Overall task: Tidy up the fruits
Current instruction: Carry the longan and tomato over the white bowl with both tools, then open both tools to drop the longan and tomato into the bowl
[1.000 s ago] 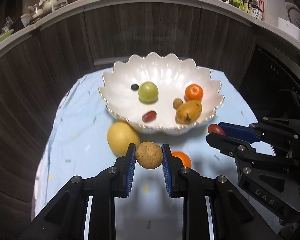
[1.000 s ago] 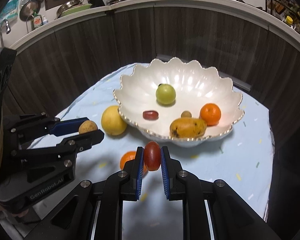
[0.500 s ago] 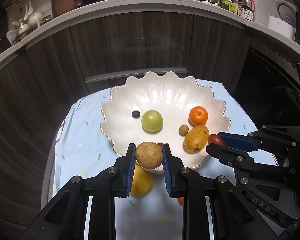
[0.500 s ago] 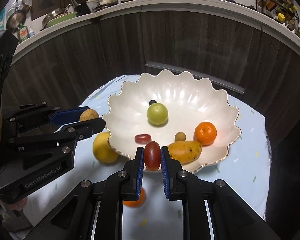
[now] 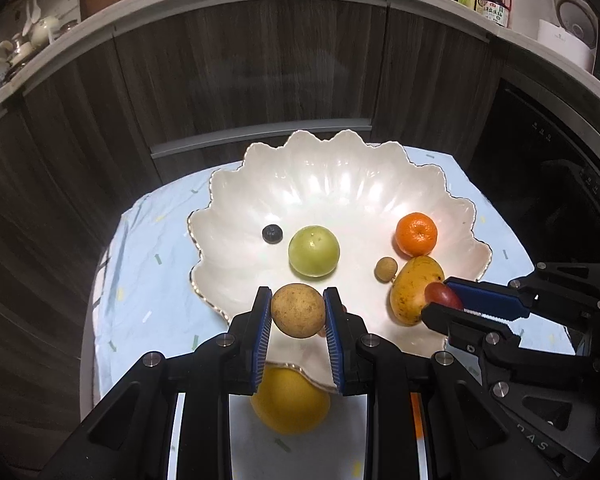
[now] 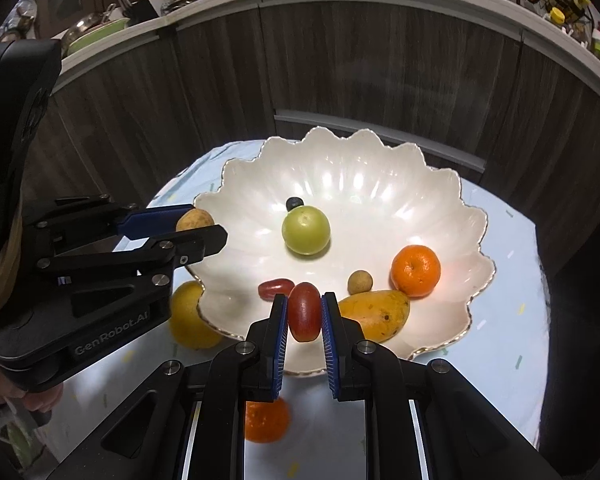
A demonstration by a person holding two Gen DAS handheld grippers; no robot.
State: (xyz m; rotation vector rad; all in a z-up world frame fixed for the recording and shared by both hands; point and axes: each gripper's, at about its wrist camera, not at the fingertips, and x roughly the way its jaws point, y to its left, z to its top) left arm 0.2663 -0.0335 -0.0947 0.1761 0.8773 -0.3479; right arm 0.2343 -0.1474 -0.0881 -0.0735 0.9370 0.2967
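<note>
My left gripper (image 5: 298, 311) is shut on a round brown fruit (image 5: 298, 310) and holds it over the near rim of the white scalloped bowl (image 5: 340, 184). My right gripper (image 6: 305, 313) is shut on a red oval fruit (image 6: 305, 312) above the bowl's (image 6: 380, 172) near edge. Inside the bowl lie a green round fruit (image 5: 314, 251), a blueberry (image 5: 272, 234), an orange (image 5: 416, 234), a small brown longan (image 5: 386, 269), a mango (image 5: 412, 294) and another red fruit (image 6: 275, 288). In the left wrist view the right gripper (image 5: 440, 300) comes in from the right.
The bowl stands on a small table with a light blue cloth (image 5: 148, 280). A large yellow fruit (image 5: 290, 400) and a second orange (image 6: 266, 420) lie on the cloth by the bowl's near side. Dark wooden cabinet fronts (image 5: 260, 72) curve behind, under a cluttered counter.
Both grippers have moved forward toward the bowl with their fruits. They were over the cloth in front of it and now hang over its near rim.
</note>
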